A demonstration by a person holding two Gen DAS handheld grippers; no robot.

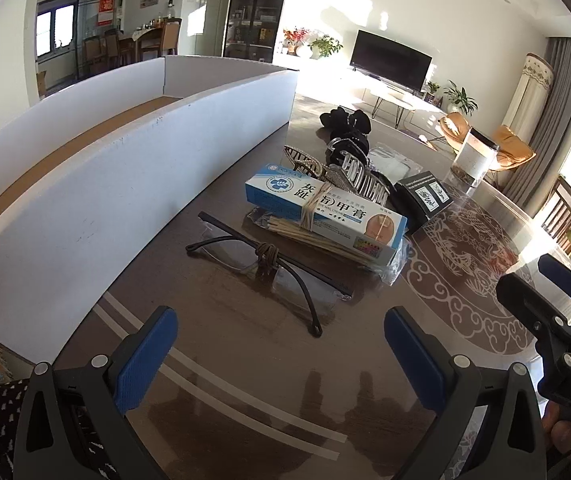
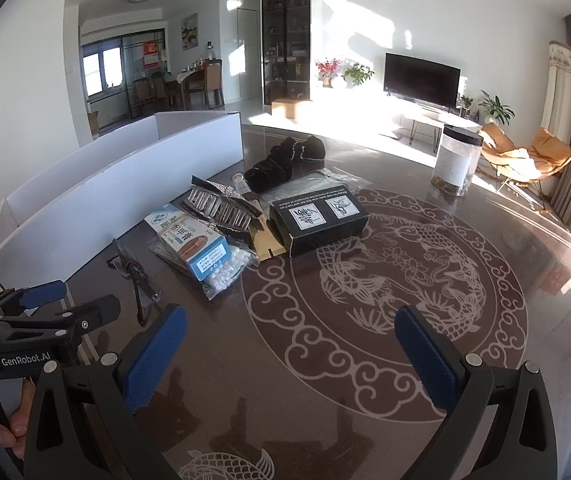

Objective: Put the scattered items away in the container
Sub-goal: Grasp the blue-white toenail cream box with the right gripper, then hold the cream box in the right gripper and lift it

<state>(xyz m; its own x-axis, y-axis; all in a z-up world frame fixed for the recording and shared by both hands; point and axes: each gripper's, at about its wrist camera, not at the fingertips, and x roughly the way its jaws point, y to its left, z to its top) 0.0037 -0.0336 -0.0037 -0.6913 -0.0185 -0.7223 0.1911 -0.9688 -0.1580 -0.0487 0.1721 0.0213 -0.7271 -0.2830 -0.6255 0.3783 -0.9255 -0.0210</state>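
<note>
Left wrist view: looks forward and down past the left gripper (image 1: 281,356), close over the desk (image 1: 245,380), glasses (image 1: 269,268) just ahead, white container (image 1: 97,208) to its left. Right wrist view: same slant past the right gripper (image 2: 291,354). Shared: the item pile, container, television beyond; each also catches the other gripper.

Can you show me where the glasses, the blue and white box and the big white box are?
glasses (image 1: 269,262), left wrist view, on the bridge, at the knotted cord.
blue and white box (image 1: 325,210), left wrist view, on its top face.
big white box (image 1: 125,184), left wrist view, on its near outer wall.
</note>
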